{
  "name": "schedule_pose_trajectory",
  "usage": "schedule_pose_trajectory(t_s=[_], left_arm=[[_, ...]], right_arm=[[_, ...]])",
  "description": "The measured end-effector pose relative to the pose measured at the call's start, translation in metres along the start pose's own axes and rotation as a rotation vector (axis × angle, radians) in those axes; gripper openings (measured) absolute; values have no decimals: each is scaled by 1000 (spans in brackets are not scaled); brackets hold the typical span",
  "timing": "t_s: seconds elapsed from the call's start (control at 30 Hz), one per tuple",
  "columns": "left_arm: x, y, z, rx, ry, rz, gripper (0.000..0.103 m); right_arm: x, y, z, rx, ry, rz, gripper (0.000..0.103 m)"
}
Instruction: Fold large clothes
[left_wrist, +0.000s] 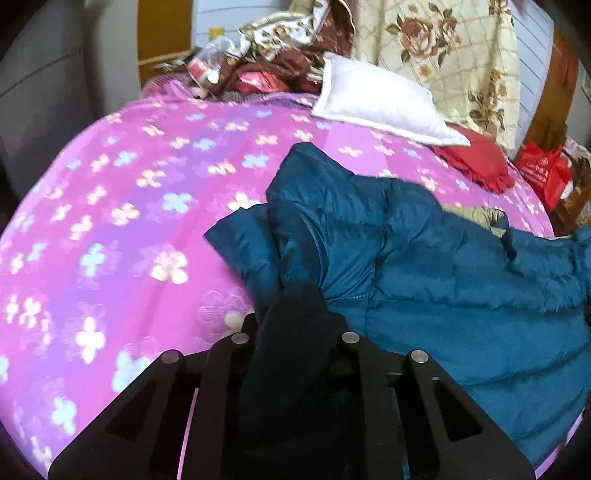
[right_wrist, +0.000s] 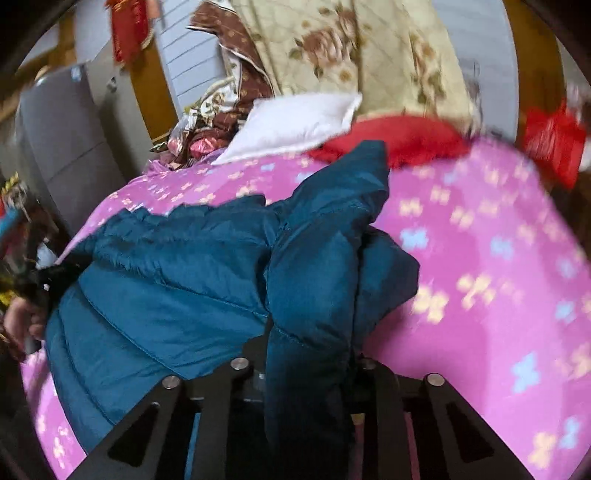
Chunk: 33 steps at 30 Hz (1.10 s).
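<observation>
Left wrist view: both grippers (left_wrist: 291, 295) (right_wrist: 310, 332) clamped on teal jacket (left_wrist: 424, 258); no legible writing.

Open pink bedspread (left_wrist: 122, 206) left of jacket (left_wrist: 424, 251), pillow (left_wrist: 373, 99) and bedding pile (left_wrist: 280, 48) behind

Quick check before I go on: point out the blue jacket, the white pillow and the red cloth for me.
blue jacket (left_wrist: 461, 258): left wrist view, on its quilted body.
white pillow (left_wrist: 373, 96): left wrist view, middle of its top face.
red cloth (left_wrist: 476, 158): left wrist view, on the folded part beside the pillow.
</observation>
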<state>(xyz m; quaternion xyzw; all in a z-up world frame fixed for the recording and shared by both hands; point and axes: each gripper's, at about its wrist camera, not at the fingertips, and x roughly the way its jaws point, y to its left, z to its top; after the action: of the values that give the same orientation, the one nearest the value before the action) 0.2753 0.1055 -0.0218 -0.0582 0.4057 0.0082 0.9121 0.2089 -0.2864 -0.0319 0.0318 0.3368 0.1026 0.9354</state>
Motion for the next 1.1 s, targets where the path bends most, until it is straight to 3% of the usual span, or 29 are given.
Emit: schedule_pose_trajectory(t_s=[0.17, 0.27, 0.43, 0.5, 0.53, 0.57, 0.63, 0.7, 0.8, 0.93, 1.03, 1.1], left_arm=[[-54, -24, 4, 38, -47, -29, 14], [-83, -45, 3, 48, -71, -76, 14], [-78, -82, -12, 66, -7, -156, 15], [-55, -93, -27, 74, 51, -151, 18], [-41, -98, -35, 103, 73, -111, 23], [-30, -100, -42, 120, 91, -68, 33], [-19, -93, -53, 98, 92, -51, 42], [-24, -82, -54, 54, 70, -77, 45], [-39, -66, -47, 4, 44, -82, 50], [-77, -62, -23, -42, -101, -19, 50], [-84, -89, -7, -12, -139, -39, 50], [-77, -113, -1, 31, -134, -13, 50]], right_arm=[[-60, 9, 12, -49, -91, -46, 18], [-92, -6, 10, -51, -122, -67, 18], [-109, -56, -11, 24, -112, -58, 19], [-99, -83, -28, 96, -63, -24, 21], [-90, -95, -37, 138, -37, -2, 24], [-76, -113, -52, 214, 8, 21, 34], [-55, -141, -76, 361, 86, 47, 44], [-58, -163, -89, 494, 69, 124, 46], [-91, -175, -83, 557, -30, 75, 51], [-133, -162, -65, 573, -166, -12, 51], [-132, -117, -41, 476, -166, -48, 51], [-114, -88, -28, 404, -124, -104, 57]])
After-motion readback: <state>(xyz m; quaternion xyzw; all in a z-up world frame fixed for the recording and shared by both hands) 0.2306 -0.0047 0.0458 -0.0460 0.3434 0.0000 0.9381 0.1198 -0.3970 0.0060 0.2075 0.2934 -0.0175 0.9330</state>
